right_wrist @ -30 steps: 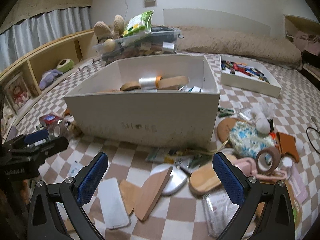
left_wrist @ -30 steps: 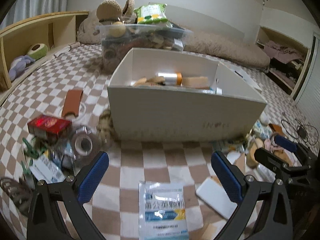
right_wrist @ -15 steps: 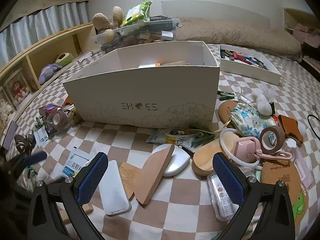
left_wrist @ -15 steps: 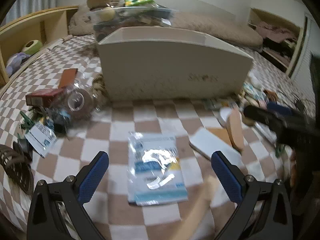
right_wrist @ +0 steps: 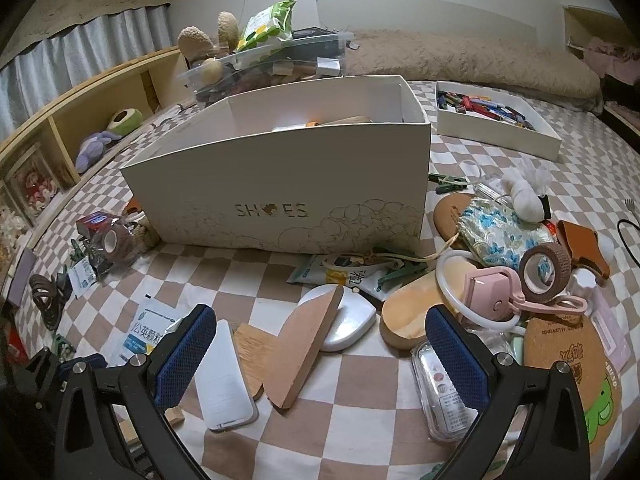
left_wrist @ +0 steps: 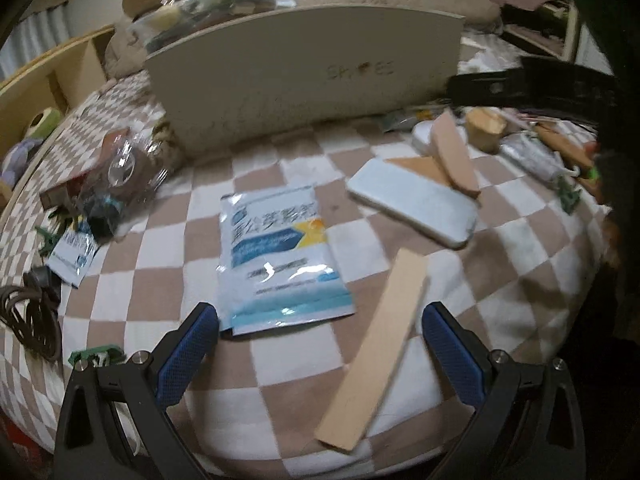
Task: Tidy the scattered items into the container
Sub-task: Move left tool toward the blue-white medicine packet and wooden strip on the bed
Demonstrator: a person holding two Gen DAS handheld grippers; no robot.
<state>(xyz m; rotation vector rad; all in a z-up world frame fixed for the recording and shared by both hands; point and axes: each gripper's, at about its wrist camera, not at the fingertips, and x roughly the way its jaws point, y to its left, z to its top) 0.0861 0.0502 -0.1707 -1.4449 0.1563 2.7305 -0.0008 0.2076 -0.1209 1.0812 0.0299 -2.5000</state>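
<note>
The left gripper (left_wrist: 320,344) has dropped low over the sachet (left_wrist: 276,256), jaws spread and empty like the right gripper (right_wrist: 320,344), so pickup for the box (right_wrist: 280,188) appears imminent.

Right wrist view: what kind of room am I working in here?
Most likely a bedroom: the clutter lies on a checkered bedspread, a long fluffy pillow runs along the wall, and plush toys sit in a wooden side shelf.

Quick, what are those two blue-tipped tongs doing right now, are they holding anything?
Left tongs: open, holding nothing, above the blue-and-white foil sachet and pale wooden strip.
Right tongs: open, holding nothing, over the brown wooden wedge.
</note>
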